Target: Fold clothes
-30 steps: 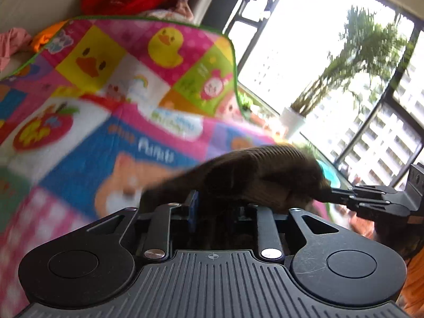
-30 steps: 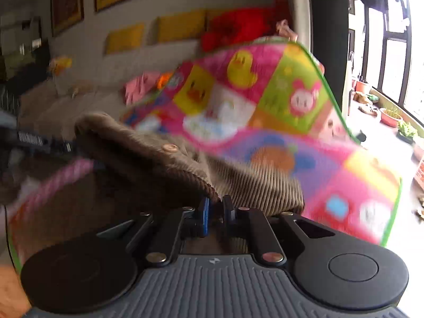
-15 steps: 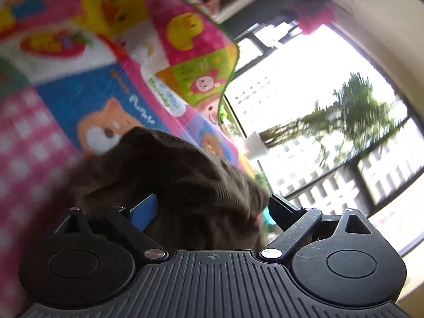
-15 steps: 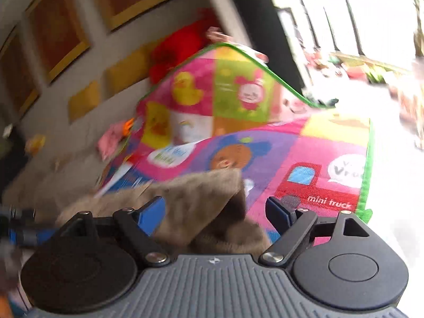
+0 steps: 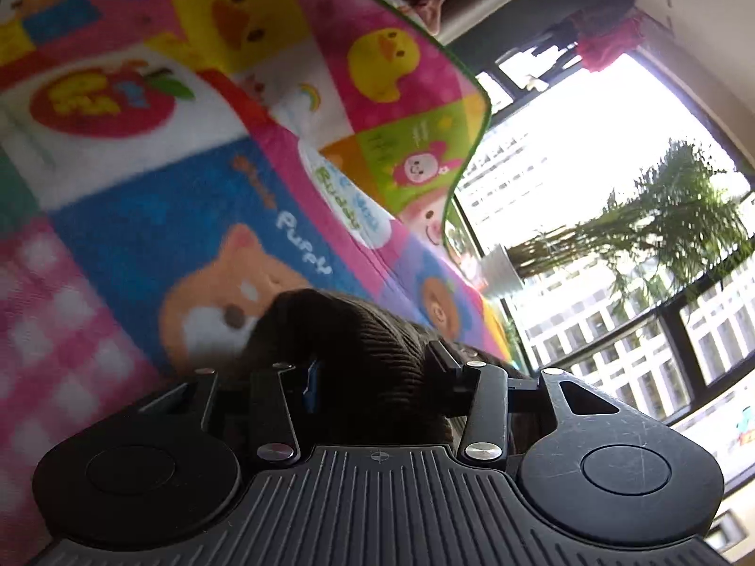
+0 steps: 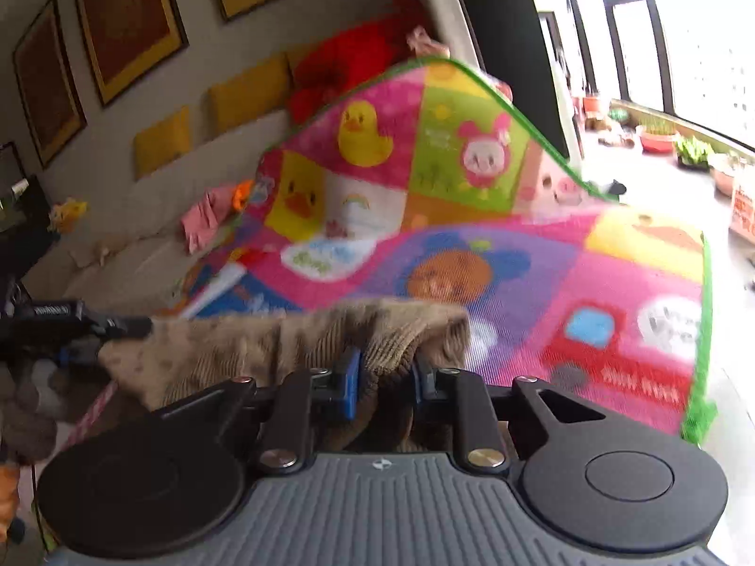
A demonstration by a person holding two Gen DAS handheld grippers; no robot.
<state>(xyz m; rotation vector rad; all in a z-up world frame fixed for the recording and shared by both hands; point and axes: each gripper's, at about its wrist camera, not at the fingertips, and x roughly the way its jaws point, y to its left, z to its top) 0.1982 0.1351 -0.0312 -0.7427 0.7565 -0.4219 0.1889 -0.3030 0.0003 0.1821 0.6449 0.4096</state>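
**Corduroy garment gripped at two points above the play mat**

A large patchwork play mat (image 6: 495, 254), printed with ducks, pigs and a puppy and edged in green, is spread across the scene, with its far part raised against a sofa (image 6: 118, 264) that bears yellow cushions and a red bundle. Bright windows (image 5: 590, 179) and a potted plant are seen to the side.

A brown corduroy garment (image 6: 264, 344) is held just above the mat, bunched and stretched between the two tools. In the right wrist view, the right gripper (image 6: 384, 372) is clenched on a thick fold of the cloth, and the left gripper (image 6: 85, 330) is seen grasping the other end. In the left wrist view, the left gripper (image 5: 373, 372) is partly closed on a dark hump of the same cloth.

The step in hand is judged to be a regrasp ahead of a fold. Next, the cloth would need to be pulled taut, laid flat on the mat and one edge carried over the other.
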